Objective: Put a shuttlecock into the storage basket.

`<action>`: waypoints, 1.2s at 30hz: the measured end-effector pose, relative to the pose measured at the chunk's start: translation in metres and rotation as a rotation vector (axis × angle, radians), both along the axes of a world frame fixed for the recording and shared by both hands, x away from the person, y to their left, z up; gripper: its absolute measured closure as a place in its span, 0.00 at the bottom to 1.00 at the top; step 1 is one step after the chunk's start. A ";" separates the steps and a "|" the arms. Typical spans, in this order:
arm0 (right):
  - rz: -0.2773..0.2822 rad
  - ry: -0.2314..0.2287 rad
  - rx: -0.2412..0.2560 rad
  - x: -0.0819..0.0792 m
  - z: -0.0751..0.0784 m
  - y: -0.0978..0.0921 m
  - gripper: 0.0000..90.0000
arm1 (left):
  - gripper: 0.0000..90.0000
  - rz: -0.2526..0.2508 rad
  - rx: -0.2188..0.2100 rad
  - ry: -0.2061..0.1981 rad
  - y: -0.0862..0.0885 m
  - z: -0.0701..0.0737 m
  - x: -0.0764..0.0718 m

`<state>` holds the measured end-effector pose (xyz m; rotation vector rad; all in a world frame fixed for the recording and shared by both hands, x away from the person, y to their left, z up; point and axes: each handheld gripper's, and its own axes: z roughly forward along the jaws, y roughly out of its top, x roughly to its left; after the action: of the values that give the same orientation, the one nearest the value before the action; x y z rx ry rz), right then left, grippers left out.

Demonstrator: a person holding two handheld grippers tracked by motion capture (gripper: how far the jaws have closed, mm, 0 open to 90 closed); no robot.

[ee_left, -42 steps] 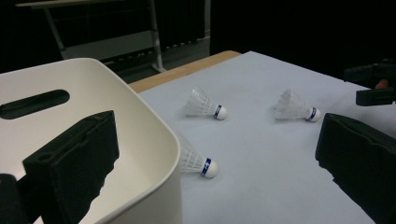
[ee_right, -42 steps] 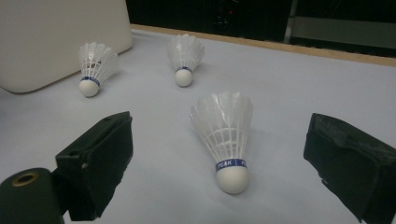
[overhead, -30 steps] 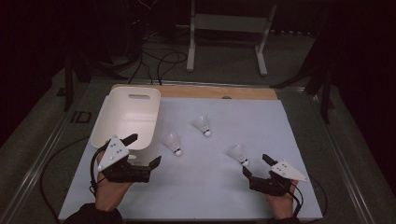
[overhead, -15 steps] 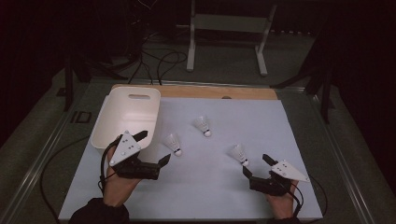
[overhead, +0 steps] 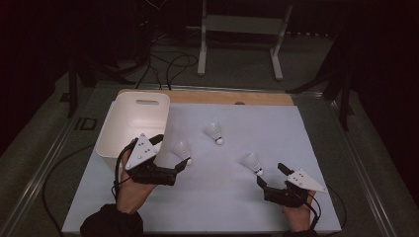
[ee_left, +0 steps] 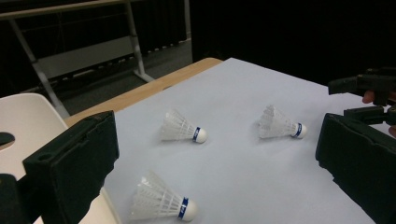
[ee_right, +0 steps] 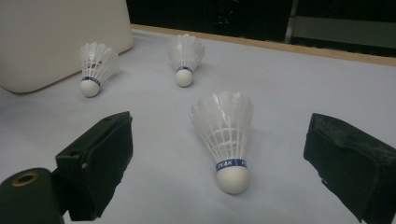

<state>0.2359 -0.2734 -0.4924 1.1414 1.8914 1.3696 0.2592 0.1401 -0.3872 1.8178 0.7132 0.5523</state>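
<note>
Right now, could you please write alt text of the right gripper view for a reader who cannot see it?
An open claw frames a white shuttlecock lying on a pale sheet, cork toward the camera. Two more shuttlecocks lie beyond, the left one beside a white bin.

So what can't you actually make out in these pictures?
- White bin, high view: its floor is hidden by its own near wall.
- Left shuttlecock, high view: its cork is partly covered by the left gripper.
- Blue band lettering on the middle shuttlecock, left gripper view: too small to read.
- Right gripper, right gripper view: both jaws cut off by the bottom edge.
</note>
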 end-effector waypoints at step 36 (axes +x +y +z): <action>0.008 -0.004 -0.012 0.001 0.000 -0.001 0.09 | 0.00 0.002 0.030 0.042 -0.034 -0.004 0.038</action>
<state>0.2365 -0.2748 -0.4924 1.1249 1.9011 1.3619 0.2976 0.1062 -0.3911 1.8617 0.7390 0.5304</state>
